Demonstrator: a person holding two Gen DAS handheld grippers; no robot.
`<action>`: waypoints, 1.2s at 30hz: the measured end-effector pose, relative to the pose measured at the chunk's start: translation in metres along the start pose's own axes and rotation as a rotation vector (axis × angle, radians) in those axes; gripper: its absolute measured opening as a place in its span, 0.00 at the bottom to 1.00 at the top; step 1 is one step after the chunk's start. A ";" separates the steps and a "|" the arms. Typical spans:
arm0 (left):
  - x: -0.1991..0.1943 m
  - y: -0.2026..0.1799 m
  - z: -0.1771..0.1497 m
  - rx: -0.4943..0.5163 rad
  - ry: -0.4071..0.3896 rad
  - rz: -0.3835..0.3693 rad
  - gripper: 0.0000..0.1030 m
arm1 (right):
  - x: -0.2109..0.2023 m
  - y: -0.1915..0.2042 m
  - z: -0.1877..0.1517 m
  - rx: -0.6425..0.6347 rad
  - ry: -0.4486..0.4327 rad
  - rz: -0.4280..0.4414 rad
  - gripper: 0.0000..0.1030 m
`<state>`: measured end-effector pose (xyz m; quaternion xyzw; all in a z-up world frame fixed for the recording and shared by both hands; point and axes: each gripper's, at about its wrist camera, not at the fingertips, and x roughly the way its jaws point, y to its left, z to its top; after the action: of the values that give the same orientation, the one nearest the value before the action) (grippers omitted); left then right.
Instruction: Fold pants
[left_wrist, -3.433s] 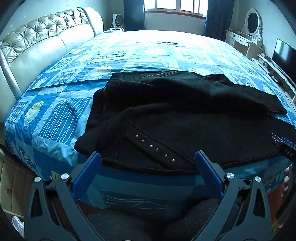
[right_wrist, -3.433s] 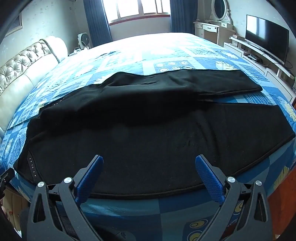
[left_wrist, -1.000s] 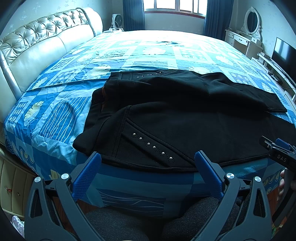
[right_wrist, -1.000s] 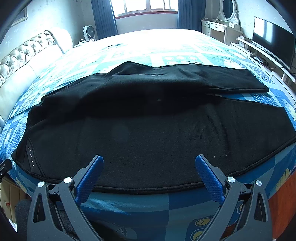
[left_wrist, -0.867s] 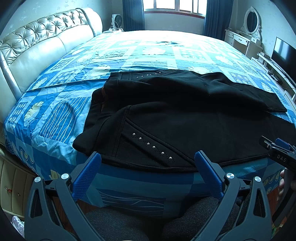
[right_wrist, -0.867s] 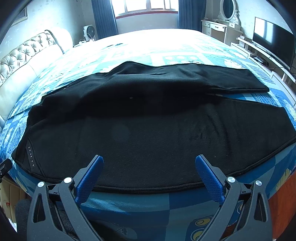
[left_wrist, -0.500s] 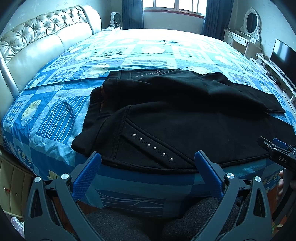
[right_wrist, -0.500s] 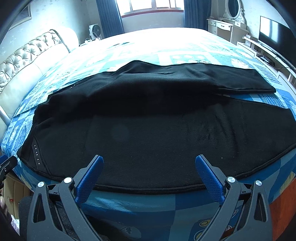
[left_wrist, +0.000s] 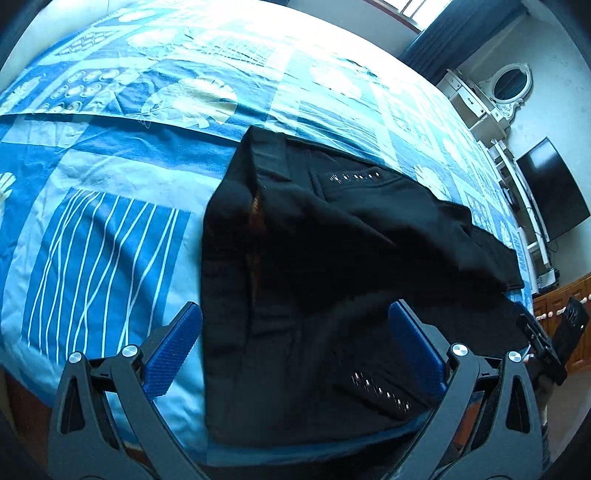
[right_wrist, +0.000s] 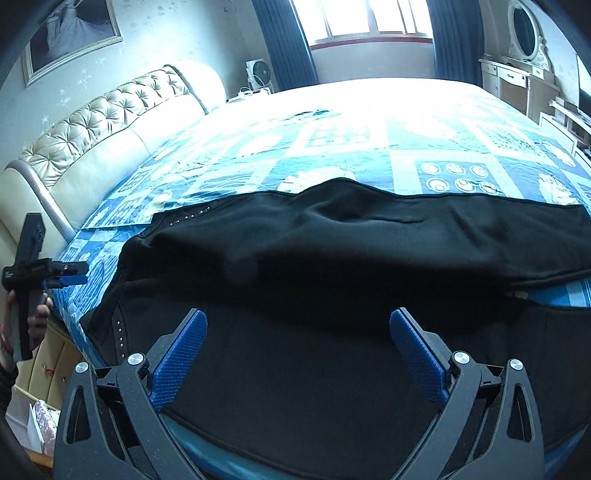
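left wrist view: my left gripper (left_wrist: 295, 343) stands wide open, its blue pads (left_wrist: 173, 347) spread to either side of the waist end of the black pants (left_wrist: 332, 258), with no cloth between them. the pants lie on the blue patterned bedspread (left_wrist: 110, 206), waistband toward the left and near edge, both legs running off to the right. a row of studs (left_wrist: 380, 387) shows on the near pocket and a second row (left_wrist: 354, 178) on the far side, so i judge the two halves lie side by side and not stacked. my right gripper (left_wrist: 543, 347) shows only as a sliver at the far right edge, beside the near leg. right wrist view: my right gripper (right_wrist: 299, 350) is likewise fully spread and holds nothing; its pads (right_wrist: 417, 354) hover above the near leg, and i cannot tell whether they touch it. the pants (right_wrist: 351, 266) stretch across the whole width, with a blue gap opening between the legs at the right. my left gripper (right_wrist: 55, 275) is off by the waist corner, near the padded headboard (right_wrist: 92, 129). assessment: the garment is laid out and reasonably flat, but no fold is made. every fold is outstanding, and neither claw has a grip on the near edge yet.
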<state>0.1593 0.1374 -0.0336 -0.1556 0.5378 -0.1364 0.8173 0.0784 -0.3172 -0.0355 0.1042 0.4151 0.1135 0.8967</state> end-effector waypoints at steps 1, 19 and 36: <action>0.009 0.011 0.014 -0.015 0.015 -0.042 0.98 | 0.006 0.000 0.005 0.000 0.005 0.007 0.96; 0.108 0.048 0.129 -0.078 0.106 -0.307 0.61 | 0.077 -0.010 0.070 -0.058 0.076 0.148 0.96; 0.118 0.030 0.137 0.041 0.104 -0.170 0.10 | 0.193 -0.025 0.132 -0.297 0.413 0.036 0.23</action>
<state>0.3329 0.1331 -0.0935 -0.1766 0.5615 -0.2239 0.7768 0.3048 -0.2970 -0.0980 -0.0467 0.5663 0.2082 0.7961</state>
